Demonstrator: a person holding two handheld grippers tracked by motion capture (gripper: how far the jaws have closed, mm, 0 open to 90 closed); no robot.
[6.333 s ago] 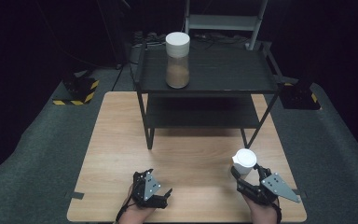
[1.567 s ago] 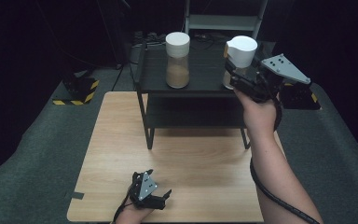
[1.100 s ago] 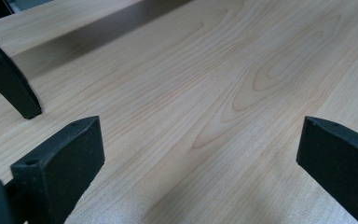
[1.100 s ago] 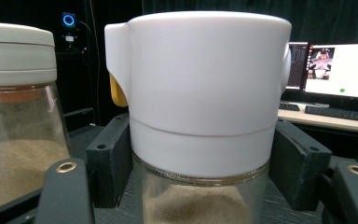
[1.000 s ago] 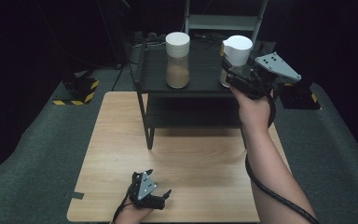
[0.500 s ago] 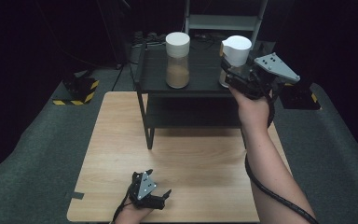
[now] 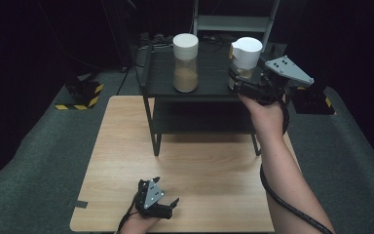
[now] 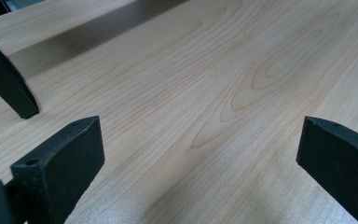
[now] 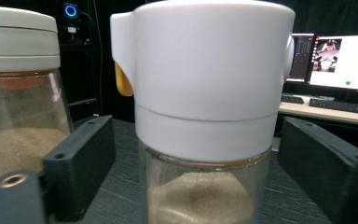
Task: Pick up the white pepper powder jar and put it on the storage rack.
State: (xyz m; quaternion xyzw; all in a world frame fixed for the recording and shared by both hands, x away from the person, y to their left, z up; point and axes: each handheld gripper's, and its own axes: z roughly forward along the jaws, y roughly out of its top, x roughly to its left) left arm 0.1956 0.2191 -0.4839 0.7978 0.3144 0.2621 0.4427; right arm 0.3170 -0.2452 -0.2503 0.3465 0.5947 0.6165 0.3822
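Two clear jars of brown powder stand on the top of a black shelf (image 7: 209, 78). One has a flat white lid (image 7: 185, 63) (image 9: 18, 93). The other has a white spout lid (image 7: 245, 61) (image 9: 205, 116) with a yellow tab. My right gripper (image 7: 236, 84) (image 9: 198, 158) sits level at the spout-lid jar. Its jaws have just been opening and now stand on either side of the jar with a gap on each side. My left gripper (image 7: 168, 194) (image 8: 200, 140) rests open on the wooden table (image 7: 214, 165) near its front edge, with nothing between its jaws.
The shelf has a lower black board and thin legs; one leg (image 8: 7, 79) stands close to my left gripper. A black-and-yellow striped block (image 7: 80, 92) lies on the floor at the left. Lit monitors (image 9: 340, 60) sit beyond the shelf.
My right hand lifted the spout-lid jar from the table's front right to the shelf top, then shifted it slightly left and down. Over the last second the hand holds still. The left gripper has not moved.
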